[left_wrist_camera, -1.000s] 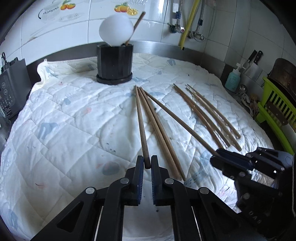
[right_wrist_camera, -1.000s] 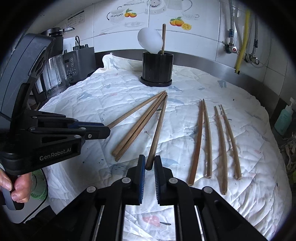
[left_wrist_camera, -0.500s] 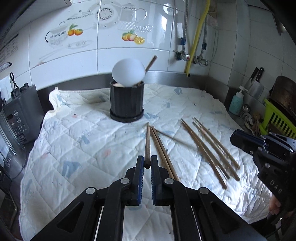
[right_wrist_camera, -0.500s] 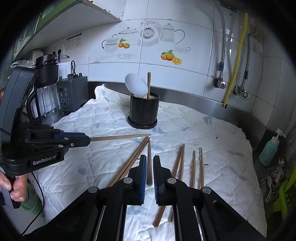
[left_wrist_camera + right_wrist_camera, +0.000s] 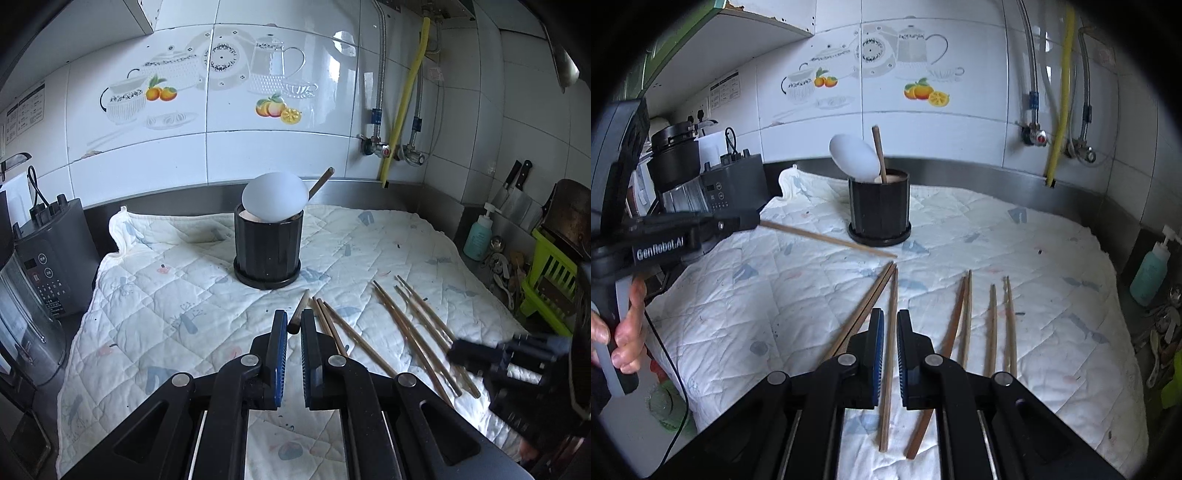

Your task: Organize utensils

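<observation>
chopsticks: one in each gripper, the rest on the quilted cloth (image 5: pixel 155 302). left gripper (image 5: pixel 293 325) has its jaws nearly closed, clamped on the butt end of one chopstick (image 5: pixel 300 308), which points ahead from the jaws toward the black holder (image 5: pixel 267 254). in the right wrist view that same chopstick (image 5: pixel 827 238) sticks out sideways from the left gripper (image 5: pixel 753 221), clear of the cloth, its far tip just short of the holder's base. a hand (image 5: pixel 626 332) grips the left tool's handle.

right gripper (image 5: pixel 890 325) is also nearly closed, pinching a second chopstick (image 5: pixel 891 332) partway along its length; the stick runs forward past the jaws and back under them. cannot tell if its ends touch the cloth.

loose chopsticks: a pair (image 5: pixel 864 306) lies just left of the right jaws, angled, tips converging near the held stick's far end. four more (image 5: pixel 979 317) lie right of the right jaws, roughly parallel, in two pairs.

holder (image 5: pixel 879 210) stands upright ahead of both jaws, on a round saucer base, with a white spoon (image 5: pixel 275 197) and one wooden handle (image 5: pixel 879 153) in it. in the left view the right gripper (image 5: pixel 509 354) is blurred, low to the right of the jaws.
</observation>
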Tool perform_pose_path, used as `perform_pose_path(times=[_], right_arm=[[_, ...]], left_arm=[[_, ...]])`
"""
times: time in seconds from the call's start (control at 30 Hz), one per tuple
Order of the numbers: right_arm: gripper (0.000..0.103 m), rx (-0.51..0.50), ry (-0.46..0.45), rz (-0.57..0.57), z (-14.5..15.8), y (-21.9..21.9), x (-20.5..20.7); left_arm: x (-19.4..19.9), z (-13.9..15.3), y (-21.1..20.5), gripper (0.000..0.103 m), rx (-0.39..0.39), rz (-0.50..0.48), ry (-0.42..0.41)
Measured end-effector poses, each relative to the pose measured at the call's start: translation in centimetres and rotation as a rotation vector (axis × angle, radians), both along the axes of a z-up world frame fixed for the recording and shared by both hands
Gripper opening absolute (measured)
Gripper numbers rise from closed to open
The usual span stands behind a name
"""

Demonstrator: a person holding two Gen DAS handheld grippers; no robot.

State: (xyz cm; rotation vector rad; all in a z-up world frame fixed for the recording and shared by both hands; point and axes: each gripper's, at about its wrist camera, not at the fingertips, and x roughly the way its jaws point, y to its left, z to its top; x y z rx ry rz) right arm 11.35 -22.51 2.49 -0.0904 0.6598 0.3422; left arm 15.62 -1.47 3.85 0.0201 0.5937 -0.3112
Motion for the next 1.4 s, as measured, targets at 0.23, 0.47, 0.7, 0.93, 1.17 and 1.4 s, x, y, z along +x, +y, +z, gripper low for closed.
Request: perform_pose_path(times=[0.23,0.47,0.7,0.93,1.17,1.4], right_arm=[[0.010,0.031,0.122,0.001,-3.4,-0.6,-1.0],[0.027,0.047,0.179,-0.004,-6.1,-0.8,-1.3],[0.026,0.059,0.165,-0.013,-6.9,-0.7,-1.1],[0.010,0.029,0.161,-0.024,-7.1,-0.5,-0.9],[0.009,-0.076,0.094,0.001,-4.3,0.1,-0.6],[0.009,-0.126,-0.028,0.016,0.3,-0.4,0.7]], left_arm=[[0.4,0.5,-0.2,0.007,-0.001,-0.001,-0.013],[0.6,0.5,-0.7,0.007,0.010,-0.007,-0.015],[1.1,0.7,-0.7,0.007,0.006,-0.004,-0.017],[1.6,1.3,-0.8,0.007,0.005,-0.007,-0.029],[1.6,2.0,-0.7,0.007,0.008,-0.019,-0.041],[2.6,2.9,0.3,0.007,-0.025,-0.012,-0.033]])
